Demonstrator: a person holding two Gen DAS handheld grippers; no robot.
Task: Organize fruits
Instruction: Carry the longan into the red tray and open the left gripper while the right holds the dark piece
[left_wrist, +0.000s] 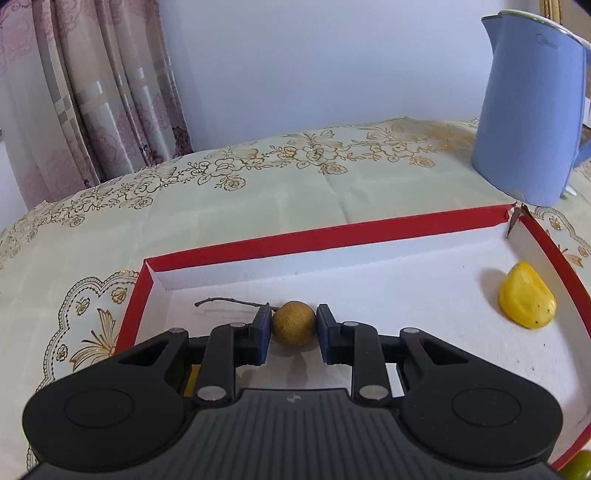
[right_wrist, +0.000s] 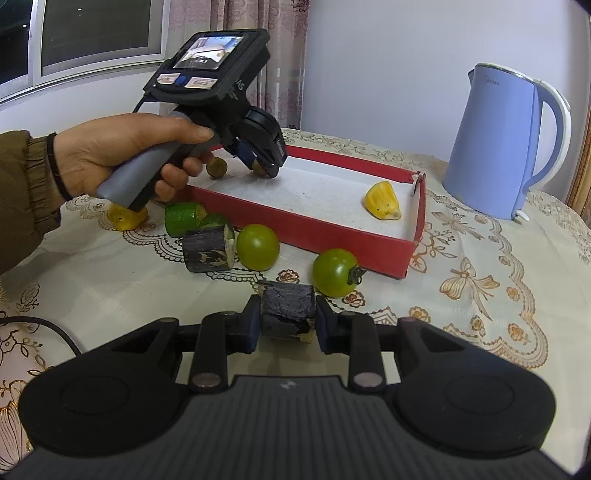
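Nearest to us, our right gripper (right_wrist: 284, 320) is clenched on a dark chunk of sugarcane (right_wrist: 287, 310), held just above the tablecloth (right_wrist: 480, 332). Past it lie two green tomatoes (right_wrist: 335, 272), another dark cane piece (right_wrist: 208, 249) and some cucumber pieces (right_wrist: 181, 218), all close to the red box (right_wrist: 295, 225). Our left gripper (left_wrist: 294, 325), in our left hand (right_wrist: 122, 155), reaches down into the box's near-left corner, its pads pressed on a small brown longan (left_wrist: 294, 323) with a twig (left_wrist: 229, 302). A yellow fruit piece (left_wrist: 527, 295) sits at the box's far right. Beyond stands a blue kettle (right_wrist: 498, 147).
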